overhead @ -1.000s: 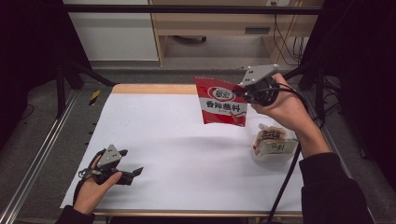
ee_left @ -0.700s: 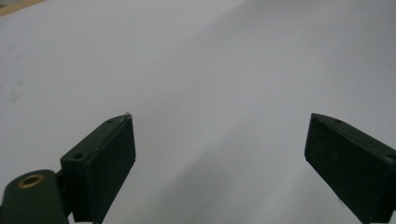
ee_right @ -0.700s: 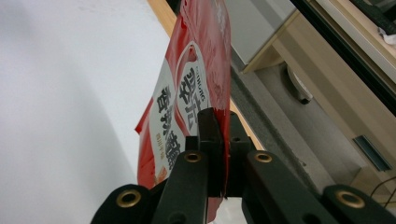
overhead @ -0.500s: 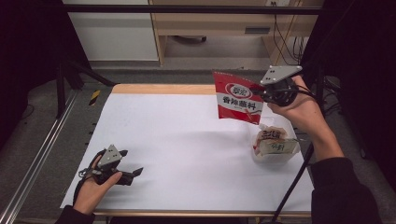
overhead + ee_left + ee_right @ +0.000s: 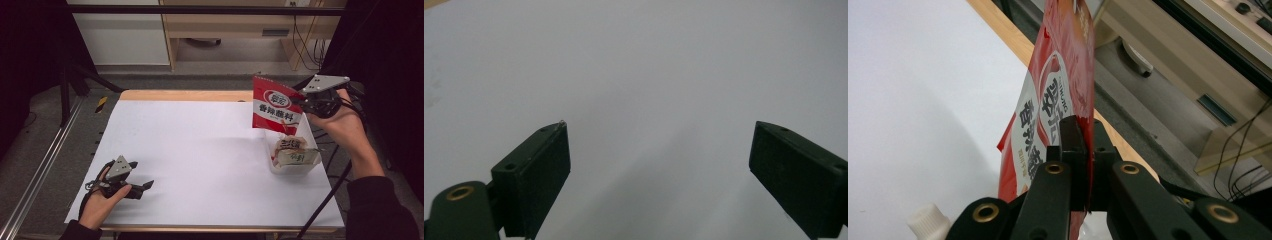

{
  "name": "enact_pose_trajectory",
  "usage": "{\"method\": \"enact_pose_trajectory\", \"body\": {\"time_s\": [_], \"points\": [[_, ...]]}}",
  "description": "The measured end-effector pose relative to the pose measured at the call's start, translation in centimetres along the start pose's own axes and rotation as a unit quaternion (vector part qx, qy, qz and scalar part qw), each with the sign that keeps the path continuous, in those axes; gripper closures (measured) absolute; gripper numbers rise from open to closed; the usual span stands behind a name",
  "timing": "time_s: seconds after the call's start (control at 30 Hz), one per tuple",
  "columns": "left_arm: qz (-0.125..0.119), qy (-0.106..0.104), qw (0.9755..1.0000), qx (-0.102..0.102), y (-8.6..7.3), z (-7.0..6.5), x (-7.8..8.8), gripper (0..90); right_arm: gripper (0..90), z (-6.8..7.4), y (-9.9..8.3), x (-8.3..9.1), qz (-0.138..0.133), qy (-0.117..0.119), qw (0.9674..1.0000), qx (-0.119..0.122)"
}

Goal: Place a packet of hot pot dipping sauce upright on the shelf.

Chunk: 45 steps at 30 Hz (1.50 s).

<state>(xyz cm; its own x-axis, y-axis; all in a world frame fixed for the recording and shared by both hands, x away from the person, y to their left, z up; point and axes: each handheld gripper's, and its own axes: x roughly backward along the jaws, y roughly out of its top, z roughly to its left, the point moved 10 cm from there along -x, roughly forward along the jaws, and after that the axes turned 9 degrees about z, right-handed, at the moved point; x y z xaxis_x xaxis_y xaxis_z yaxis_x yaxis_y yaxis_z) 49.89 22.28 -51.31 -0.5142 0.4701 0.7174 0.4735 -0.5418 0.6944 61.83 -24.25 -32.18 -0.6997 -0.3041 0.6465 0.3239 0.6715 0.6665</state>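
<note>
Carried from the desk's (image 5: 200, 150) one o'clock toward three, the red sachet (image 5: 275, 110) hangs clamped in the right tongs (image 5: 307, 102) above the clear tub (image 5: 295, 162) (likely its destination), left tongs (image 5: 142, 187) idle, wide.

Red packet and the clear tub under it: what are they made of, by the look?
Red packet: likely thin plastic film, glossy and printed; it bends flat where the right gripper pinches it. Tub: probably thin translucent plastic, since white pouches show through its wall. Neither is certain.
</note>
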Motion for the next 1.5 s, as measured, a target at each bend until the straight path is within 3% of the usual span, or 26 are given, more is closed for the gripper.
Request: {"method": "enact_pose_trajectory", "body": {"time_s": [0.33, 0.57, 0.77, 1.3, 1.5], "points": [[0.002, 0.000, 1.0000, 0.002, -0.1, 0.1, -0.1, 9.0, 89.7, -1.7, -1.8, 0.8, 0.002, -0.016, 0.9995, -0.026], [0.005, -0.002, 1.0000, 0.002, -0.2, 0.0, -0.2, 9.0, 89.7, -2.4, -2.6, 0.2, 0.006, -0.021, 0.9989, -0.040], [0.006, -0.003, 1.0000, 0.003, -0.2, 0.0, -0.3, 9.0, 89.7, -2.3, -2.9, -0.4, 0.012, -0.019, 0.9989, -0.040], [0.007, -0.003, 1.0000, 0.003, -0.3, -0.1, -0.3, 9.0, 89.8, -1.4, -4.6, -3.0, 0.009, 0.000, 0.9974, -0.071], [0.007, -0.004, 1.0000, 0.003, -0.3, -0.1, -0.3, 9.0, 89.7, -1.6, -5.2, -2.9, 0.000, 0.001, 0.9961, -0.088]]}}
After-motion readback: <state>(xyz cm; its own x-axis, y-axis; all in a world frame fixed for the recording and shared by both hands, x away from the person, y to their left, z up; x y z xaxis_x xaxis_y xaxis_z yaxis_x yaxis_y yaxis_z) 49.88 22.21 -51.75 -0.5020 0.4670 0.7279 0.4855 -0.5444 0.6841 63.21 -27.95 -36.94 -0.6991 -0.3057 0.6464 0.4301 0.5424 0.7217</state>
